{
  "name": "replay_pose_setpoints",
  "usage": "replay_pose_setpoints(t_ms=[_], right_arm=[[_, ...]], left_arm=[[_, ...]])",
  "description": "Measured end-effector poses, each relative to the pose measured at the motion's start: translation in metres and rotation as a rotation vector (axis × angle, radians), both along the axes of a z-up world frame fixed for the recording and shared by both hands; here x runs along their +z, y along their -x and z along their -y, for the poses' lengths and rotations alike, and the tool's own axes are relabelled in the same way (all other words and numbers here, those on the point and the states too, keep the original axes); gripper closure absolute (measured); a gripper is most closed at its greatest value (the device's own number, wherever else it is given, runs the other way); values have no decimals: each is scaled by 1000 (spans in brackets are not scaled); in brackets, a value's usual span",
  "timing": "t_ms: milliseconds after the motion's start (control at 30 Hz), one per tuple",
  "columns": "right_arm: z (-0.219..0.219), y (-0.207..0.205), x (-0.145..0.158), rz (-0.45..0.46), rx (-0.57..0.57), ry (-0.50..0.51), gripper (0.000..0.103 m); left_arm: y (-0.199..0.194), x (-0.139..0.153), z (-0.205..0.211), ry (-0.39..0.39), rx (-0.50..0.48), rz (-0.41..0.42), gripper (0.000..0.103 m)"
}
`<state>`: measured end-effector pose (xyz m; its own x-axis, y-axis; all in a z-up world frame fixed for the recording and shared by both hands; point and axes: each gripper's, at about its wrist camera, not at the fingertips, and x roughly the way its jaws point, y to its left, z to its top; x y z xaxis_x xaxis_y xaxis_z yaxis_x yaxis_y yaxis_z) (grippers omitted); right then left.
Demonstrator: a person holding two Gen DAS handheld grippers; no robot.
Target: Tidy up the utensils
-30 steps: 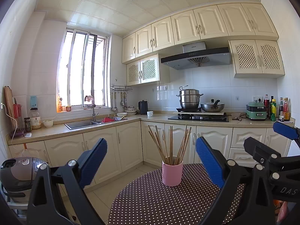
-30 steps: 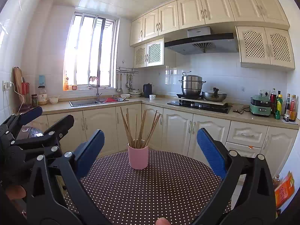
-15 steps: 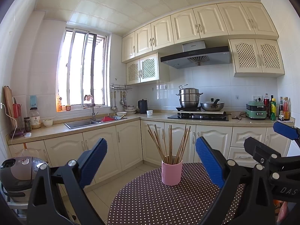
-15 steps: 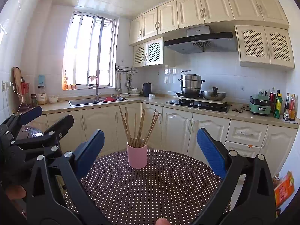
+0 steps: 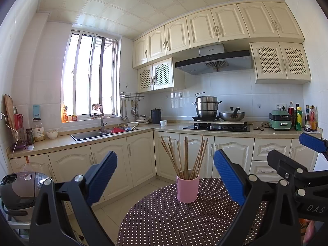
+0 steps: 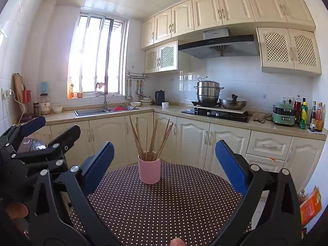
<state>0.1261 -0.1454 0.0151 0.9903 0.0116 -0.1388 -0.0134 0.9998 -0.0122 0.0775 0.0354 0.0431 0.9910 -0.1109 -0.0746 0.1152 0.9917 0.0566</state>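
Note:
A pink cup [image 5: 187,188] stands on a round table with a brown polka-dot cloth [image 5: 174,221]. Several wooden chopsticks [image 5: 185,156] stand fanned out in it. My left gripper [image 5: 165,174] is open and empty, held back from the cup and level with it. In the right wrist view the cup [image 6: 149,171] with its chopsticks [image 6: 151,139] sits at the far side of the table [image 6: 164,205]. My right gripper [image 6: 164,164] is open and empty, short of the cup. Each gripper shows at the edge of the other's view.
Kitchen counters with cream cabinets [image 5: 141,164] run behind the table. A sink [image 5: 90,135], a stove with pots [image 5: 217,123] and bottles [image 5: 303,119] sit on them. A rice cooker [image 5: 18,192] stands low at left.
Both views have drifted slightly; the cup sits a touch higher and further left in the frames. Both grippers stay open and empty.

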Motion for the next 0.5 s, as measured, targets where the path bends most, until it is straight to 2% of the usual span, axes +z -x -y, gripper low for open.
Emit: replay_pose_setpoints(t_ms=[500], right_arm=[[3, -1, -2, -11, -4, -5, 6]], left_arm=[[-4, -5, -1, -5, -1, -6, 9]])
